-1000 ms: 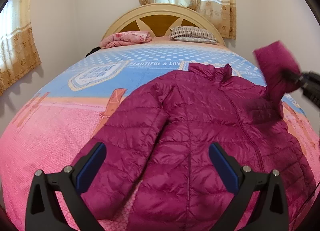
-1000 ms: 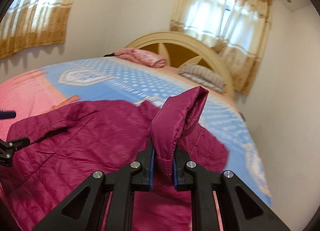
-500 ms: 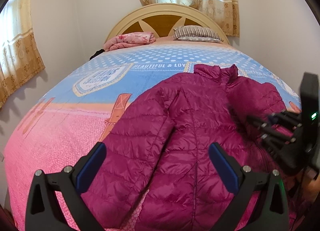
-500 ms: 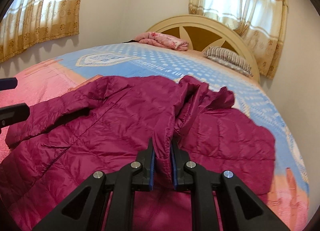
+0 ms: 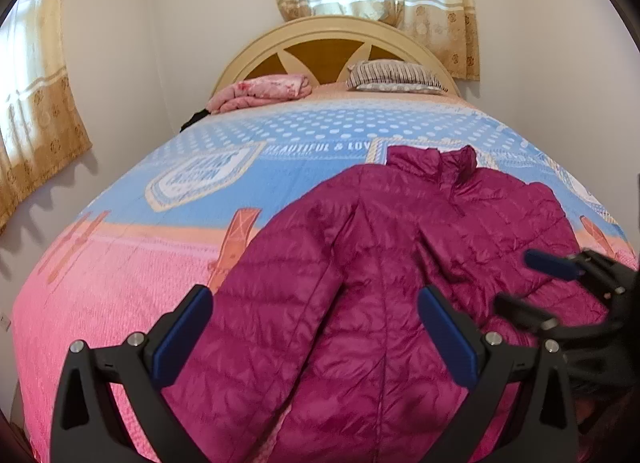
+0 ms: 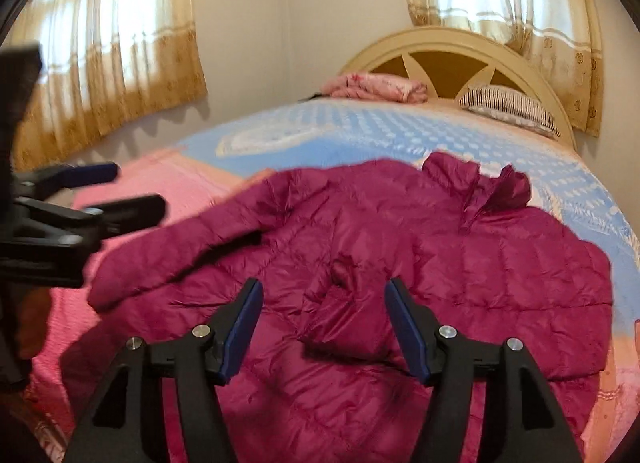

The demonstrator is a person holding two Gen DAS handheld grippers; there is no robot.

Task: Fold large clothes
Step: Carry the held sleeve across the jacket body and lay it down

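A magenta quilted puffer jacket (image 5: 392,263) lies flat on the bed, collar toward the headboard. It also shows in the right wrist view (image 6: 400,247). Its right sleeve (image 6: 352,303) lies folded across the jacket body. Its left sleeve (image 5: 272,303) stretches down along the pink part of the cover. My left gripper (image 5: 316,331) is open and empty, hovering over the jacket's lower left. My right gripper (image 6: 324,323) is open and empty, just above the folded sleeve's cuff. It also shows in the left wrist view (image 5: 536,283).
The bed cover (image 5: 120,283) is pink near me and blue farther off. A folded pink blanket (image 5: 260,93) and a striped pillow (image 5: 394,77) lie by the headboard (image 5: 332,29). Curtained windows stand behind and at the left.
My right gripper carried the right sleeve down across the jacket body, opened and let it go. The sleeve now lies folded on the jacket. My left gripper stayed open.
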